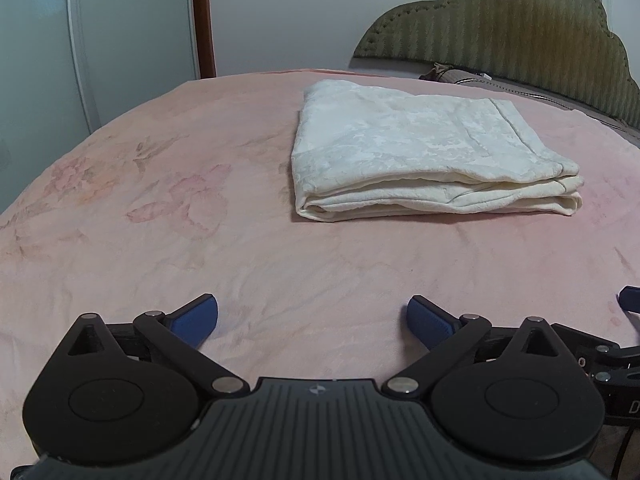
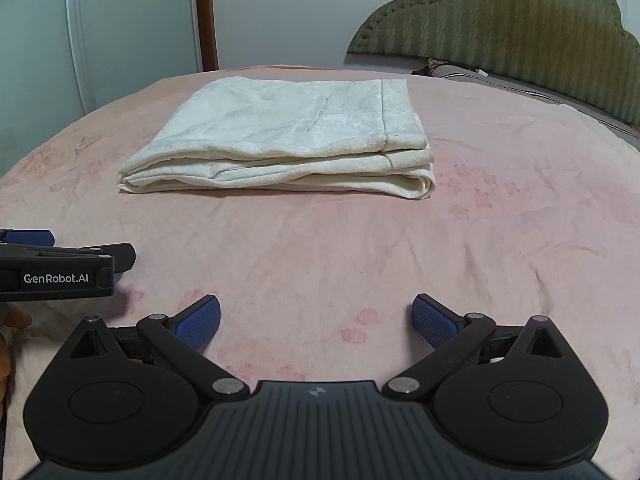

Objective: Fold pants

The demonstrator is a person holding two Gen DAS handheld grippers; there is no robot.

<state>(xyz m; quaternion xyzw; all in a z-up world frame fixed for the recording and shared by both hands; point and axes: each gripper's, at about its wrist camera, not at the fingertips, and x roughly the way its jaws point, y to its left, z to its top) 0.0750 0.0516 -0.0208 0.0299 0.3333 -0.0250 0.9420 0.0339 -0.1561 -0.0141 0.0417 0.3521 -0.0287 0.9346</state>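
Cream-white pants point(image 1: 424, 156) lie folded into a flat stack of several layers on the pink bedspread point(image 1: 200, 240). The right wrist view shows the same pants point(image 2: 280, 140) ahead, centre left. My left gripper point(image 1: 313, 322) stands open low over the bedspread, well short of the pants, nothing between its blue pads. My right gripper point(image 2: 316, 322) is open too, with only bare bedspread point(image 2: 480, 240) between its fingers. The left gripper's body point(image 2: 60, 272) shows at the left edge of the right wrist view, and a tip of the right gripper's fingers point(image 1: 630, 298) at the right edge of the left one.
A green padded headboard point(image 1: 500, 28) rises at the far right, with a dark pillow point(image 1: 480, 80) under it. A pale wardrobe door point(image 1: 100, 40) and a brown door frame point(image 1: 202, 20) stand beyond the bed's far left edge. Part of a hand point(image 2: 12, 320) shows at the left.
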